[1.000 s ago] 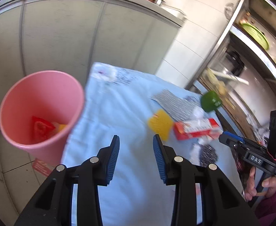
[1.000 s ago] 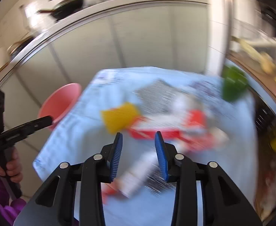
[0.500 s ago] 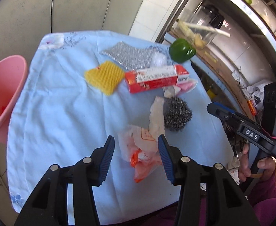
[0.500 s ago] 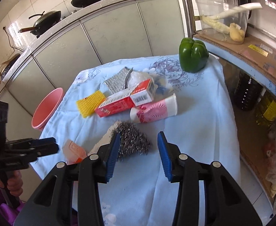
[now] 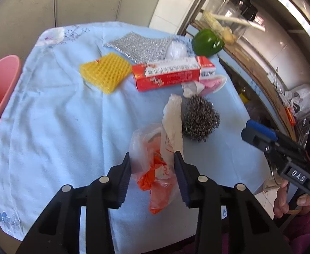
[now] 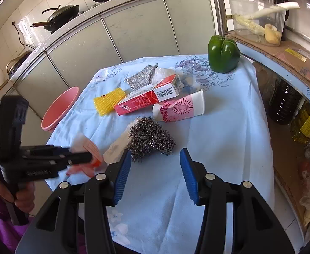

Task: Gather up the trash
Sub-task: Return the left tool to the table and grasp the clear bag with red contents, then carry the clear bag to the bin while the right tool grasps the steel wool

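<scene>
- The crumpled plastic bag point(image 5: 155, 165), clear with orange print, lies on the near part of the blue tablecloth point(image 5: 55, 127), at about 6 o'clock from the steel-wool ball point(image 5: 199, 120); a strip of white foam point(image 5: 174, 124) rests across its upper edge.
- The left gripper point(image 5: 152, 169) straddles the bag, jaws closing around it. The pads look not yet pressed in, so this reads as the start of a grasp.
- Next the pinch must gather enough loose film to lift it clear of the foam strip, then carry it toward 9 o'clock.
- The right gripper point(image 6: 156, 171) hovers short of the steel wool, jaws opening with nothing between them.
- The pink bin point(image 6: 59, 110) stands off the table's left edge; its contents cannot be seen.
- The clear tub point(image 6: 258, 19) at 1 o'clock holds a leek and something yellowish.
</scene>
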`<state>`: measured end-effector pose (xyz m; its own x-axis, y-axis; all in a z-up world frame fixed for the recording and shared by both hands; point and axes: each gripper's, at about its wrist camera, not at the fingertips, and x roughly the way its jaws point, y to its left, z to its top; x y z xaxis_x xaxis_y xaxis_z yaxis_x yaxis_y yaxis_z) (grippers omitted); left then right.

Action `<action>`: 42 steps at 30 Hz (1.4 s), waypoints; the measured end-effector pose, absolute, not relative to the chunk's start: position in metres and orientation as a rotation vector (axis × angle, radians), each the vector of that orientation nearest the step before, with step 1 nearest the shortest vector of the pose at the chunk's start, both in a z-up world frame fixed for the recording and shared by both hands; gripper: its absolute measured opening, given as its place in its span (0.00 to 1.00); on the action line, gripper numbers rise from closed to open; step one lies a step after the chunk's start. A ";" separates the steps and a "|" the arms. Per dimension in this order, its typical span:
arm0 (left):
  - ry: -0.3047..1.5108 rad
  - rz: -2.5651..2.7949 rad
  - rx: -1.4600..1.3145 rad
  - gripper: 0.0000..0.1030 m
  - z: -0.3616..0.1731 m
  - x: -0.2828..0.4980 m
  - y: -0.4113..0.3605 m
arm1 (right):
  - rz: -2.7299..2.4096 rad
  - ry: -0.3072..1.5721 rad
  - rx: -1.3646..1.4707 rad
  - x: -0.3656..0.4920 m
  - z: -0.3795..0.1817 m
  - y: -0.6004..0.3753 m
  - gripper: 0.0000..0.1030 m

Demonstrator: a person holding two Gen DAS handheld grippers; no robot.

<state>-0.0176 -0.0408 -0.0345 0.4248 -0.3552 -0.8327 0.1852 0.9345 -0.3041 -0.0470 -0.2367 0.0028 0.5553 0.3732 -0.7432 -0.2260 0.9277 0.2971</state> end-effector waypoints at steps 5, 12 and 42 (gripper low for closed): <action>0.965 -0.286 -0.158 0.35 0.000 -0.026 -0.027 | 0.375 0.911 0.215 -0.047 0.004 -0.237 0.47; 0.909 -0.233 -0.198 0.35 0.018 -0.022 0.005 | 0.370 0.923 0.178 -0.025 0.000 -0.220 0.47; 0.785 -0.178 -0.270 0.36 0.019 0.003 0.088 | 0.378 0.955 0.106 -0.005 0.015 -0.195 0.28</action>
<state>0.0034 0.0883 0.0185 0.6948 -0.2571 -0.6717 0.0574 0.9508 -0.3046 -0.0052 -0.1949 0.0145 0.5176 0.3610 -0.7757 -0.2683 0.9294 0.2535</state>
